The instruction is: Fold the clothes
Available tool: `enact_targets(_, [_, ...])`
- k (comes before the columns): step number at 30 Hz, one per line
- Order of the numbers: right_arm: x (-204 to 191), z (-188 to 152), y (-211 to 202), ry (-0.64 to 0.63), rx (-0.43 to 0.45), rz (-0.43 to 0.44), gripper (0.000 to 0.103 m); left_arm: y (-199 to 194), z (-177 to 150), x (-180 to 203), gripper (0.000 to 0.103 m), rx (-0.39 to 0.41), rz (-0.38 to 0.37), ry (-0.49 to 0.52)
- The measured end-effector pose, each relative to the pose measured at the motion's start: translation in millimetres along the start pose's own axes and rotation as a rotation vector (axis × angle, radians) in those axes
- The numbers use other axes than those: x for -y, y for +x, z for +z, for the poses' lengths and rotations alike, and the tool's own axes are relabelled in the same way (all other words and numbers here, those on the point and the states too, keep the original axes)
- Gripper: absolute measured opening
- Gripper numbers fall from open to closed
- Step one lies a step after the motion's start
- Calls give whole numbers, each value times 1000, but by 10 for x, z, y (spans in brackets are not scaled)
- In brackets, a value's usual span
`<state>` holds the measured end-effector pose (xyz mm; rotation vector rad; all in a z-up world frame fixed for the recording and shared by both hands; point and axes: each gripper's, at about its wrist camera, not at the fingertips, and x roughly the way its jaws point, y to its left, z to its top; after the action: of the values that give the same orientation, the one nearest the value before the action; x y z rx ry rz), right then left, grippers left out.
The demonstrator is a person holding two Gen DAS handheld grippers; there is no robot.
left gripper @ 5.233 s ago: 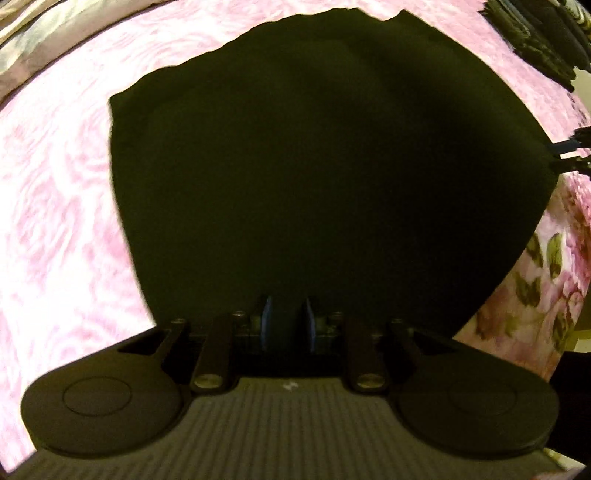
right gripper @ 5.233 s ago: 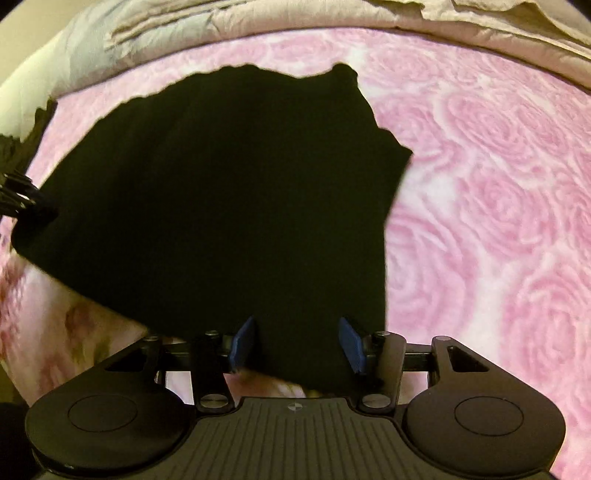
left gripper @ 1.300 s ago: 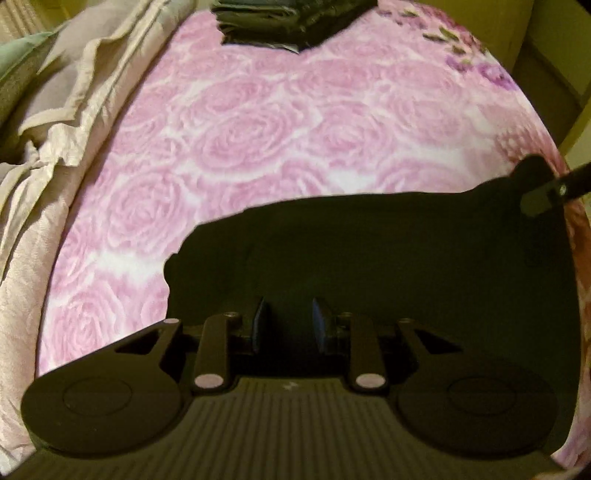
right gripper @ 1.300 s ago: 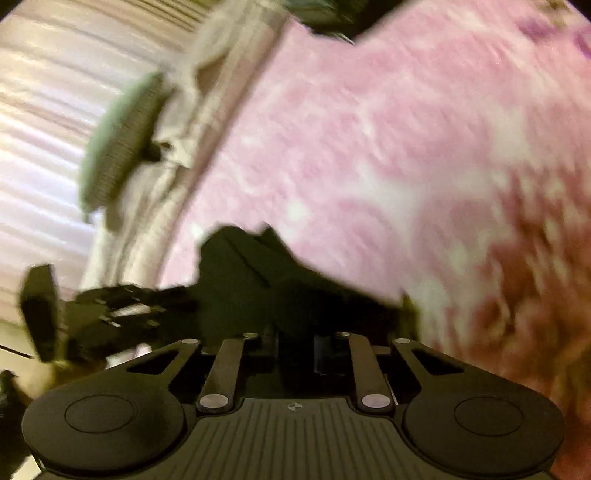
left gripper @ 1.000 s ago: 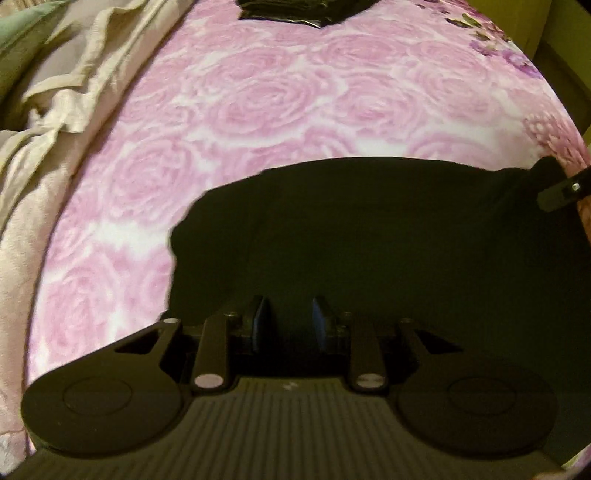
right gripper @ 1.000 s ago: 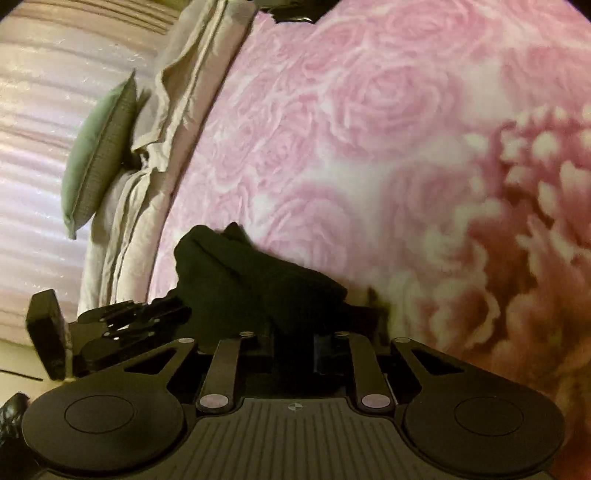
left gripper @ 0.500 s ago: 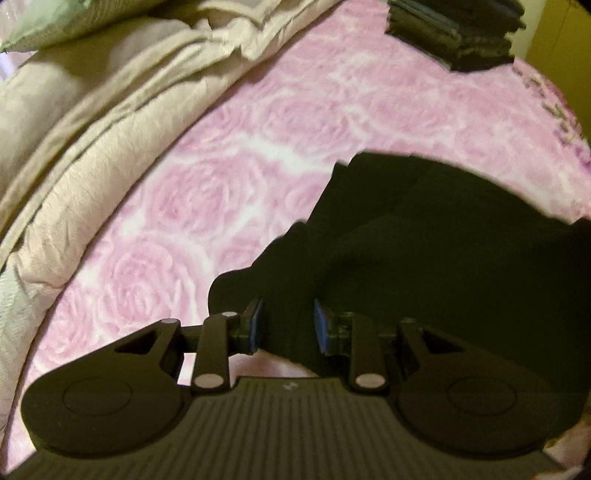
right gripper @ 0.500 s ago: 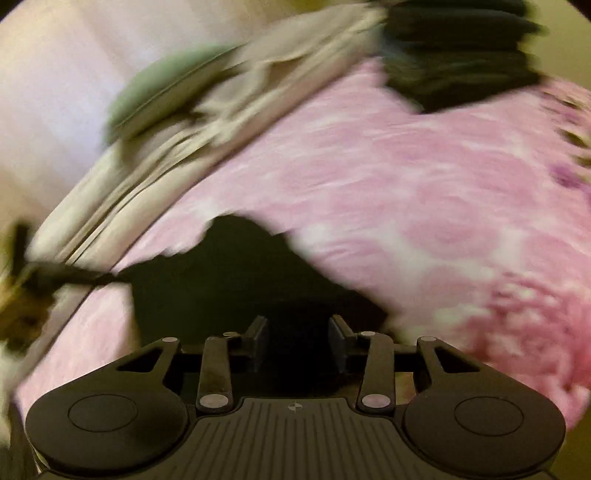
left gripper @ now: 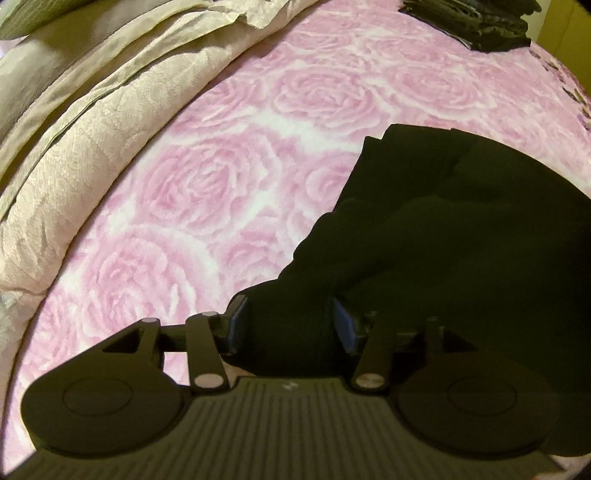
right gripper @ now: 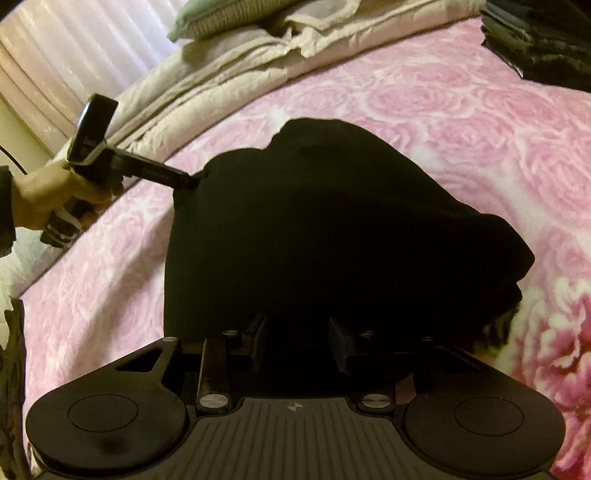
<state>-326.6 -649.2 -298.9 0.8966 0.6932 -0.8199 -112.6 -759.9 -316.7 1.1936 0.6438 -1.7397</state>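
A black garment (left gripper: 461, 240) lies folded in a thick bundle on the pink rose bedspread (left gripper: 192, 192). My left gripper (left gripper: 288, 323) is at its near left corner. Its jaws are opening, and a fold of the black cloth lies between the blue pads (left gripper: 236, 321). In the right wrist view the garment (right gripper: 332, 229) fills the middle. My right gripper (right gripper: 298, 341) stands open over its near edge, with dark cloth between the fingers. That view also shows the left gripper (right gripper: 186, 181), held by a hand (right gripper: 48, 195), with its tip at the garment's far left corner.
A crumpled beige quilt (left gripper: 92, 122) lines the bed's left side, with a green pillow (right gripper: 221, 18) above it. A stack of dark folded clothes (left gripper: 469, 18) sits at the far end of the bed. Bare pink bedspread (right gripper: 480, 122) lies between the stack and the garment.
Both grippers swung round with the garment, which went from a wide flat spread to a smaller bundle. Both pairs of jaws have widened from nearly shut.
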Motion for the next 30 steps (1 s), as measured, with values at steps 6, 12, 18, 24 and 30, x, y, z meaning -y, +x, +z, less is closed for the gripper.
enact_targets(6, [-77,199,-59,27,-83,-26,40,-105,32,-5,43,-42,12,10])
enact_targets(12, [-296,229,-164,43,-96,-18,40,-282,64,86,36,-39,13,51])
enact_targets(18, [-616,166,-174,-37,-127,0,40,-380,75,116,36,-28,5,65])
enact_targets(24, [-962,36,-173,-274,-153,-86,91,-568,-117,221,48,33,53,243])
enact_targets(30, [-1320,-333,92,-646,-208,-182,91,-795,-703,505,74,163,109,632])
